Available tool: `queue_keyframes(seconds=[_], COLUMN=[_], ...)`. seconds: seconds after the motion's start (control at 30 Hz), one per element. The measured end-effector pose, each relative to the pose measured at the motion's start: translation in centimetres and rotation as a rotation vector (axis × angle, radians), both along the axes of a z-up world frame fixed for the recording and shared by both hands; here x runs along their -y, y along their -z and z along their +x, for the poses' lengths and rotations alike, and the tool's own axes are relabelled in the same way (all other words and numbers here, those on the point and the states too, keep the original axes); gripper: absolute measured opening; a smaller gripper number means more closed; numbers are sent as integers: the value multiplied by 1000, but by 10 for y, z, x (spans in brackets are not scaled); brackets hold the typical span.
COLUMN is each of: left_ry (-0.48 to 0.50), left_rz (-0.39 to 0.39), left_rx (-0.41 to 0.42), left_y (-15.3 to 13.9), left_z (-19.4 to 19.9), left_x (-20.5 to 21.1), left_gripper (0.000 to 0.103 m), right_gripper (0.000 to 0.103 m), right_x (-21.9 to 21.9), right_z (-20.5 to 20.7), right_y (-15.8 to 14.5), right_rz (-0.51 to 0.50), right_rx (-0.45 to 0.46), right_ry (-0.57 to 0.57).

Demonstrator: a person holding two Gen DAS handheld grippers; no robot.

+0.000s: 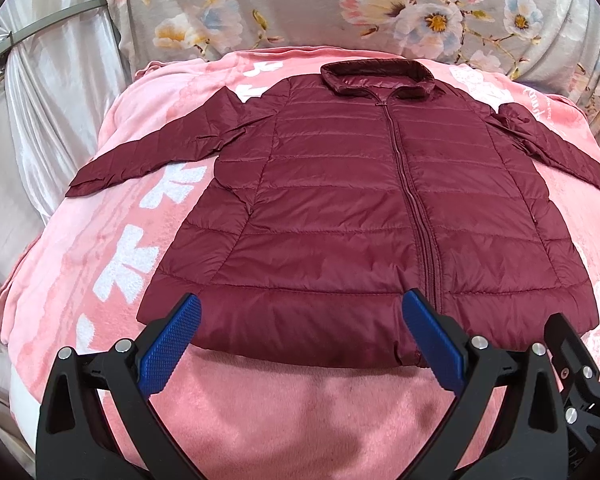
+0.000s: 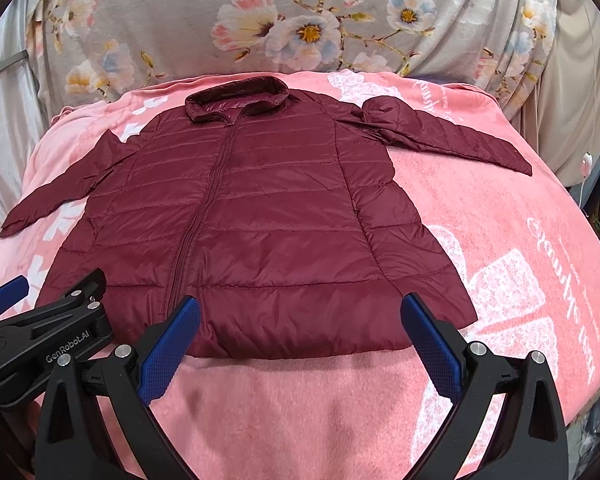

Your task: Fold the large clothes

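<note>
I see the maroon quilted jacket (image 1: 340, 208) lying flat, zipped, on the pink blanket (image 1: 284, 412) — sleeves spread. My left gripper (image 1: 300, 312) and right gripper (image 2: 300, 312) hover over its hem — jaws spread wide, holding nothing.

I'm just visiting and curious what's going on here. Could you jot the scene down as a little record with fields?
garment: maroon puffer jacket, lying flat, front up
zip: closed
sleeves: both spread outward
collar: at the far end
surface: pink blanket
backdrop: floral fabric
left gripper: fingers open, near the hem, holding nothing
right gripper: fingers open, near the hem, holding nothing
folding: not yet begun
</note>
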State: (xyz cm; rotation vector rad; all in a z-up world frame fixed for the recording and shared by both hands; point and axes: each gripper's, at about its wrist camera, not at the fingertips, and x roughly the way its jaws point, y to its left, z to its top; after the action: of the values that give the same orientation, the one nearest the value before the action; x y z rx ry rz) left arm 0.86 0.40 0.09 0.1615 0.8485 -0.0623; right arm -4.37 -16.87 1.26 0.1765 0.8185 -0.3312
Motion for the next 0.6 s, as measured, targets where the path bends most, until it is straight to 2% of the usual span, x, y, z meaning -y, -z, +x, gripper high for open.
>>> queue_keyframes(seconds=[0.6], left_ry=[0], left_rz=[0], left_rx=[1], left_y=[0], left_z=[1], left_x=[0], left_gripper=[98], right_gripper=[98], right_x=[0], right_z=[0], right_y=[0], right_rz=[0], right_rx=[3], right_ry=[4])
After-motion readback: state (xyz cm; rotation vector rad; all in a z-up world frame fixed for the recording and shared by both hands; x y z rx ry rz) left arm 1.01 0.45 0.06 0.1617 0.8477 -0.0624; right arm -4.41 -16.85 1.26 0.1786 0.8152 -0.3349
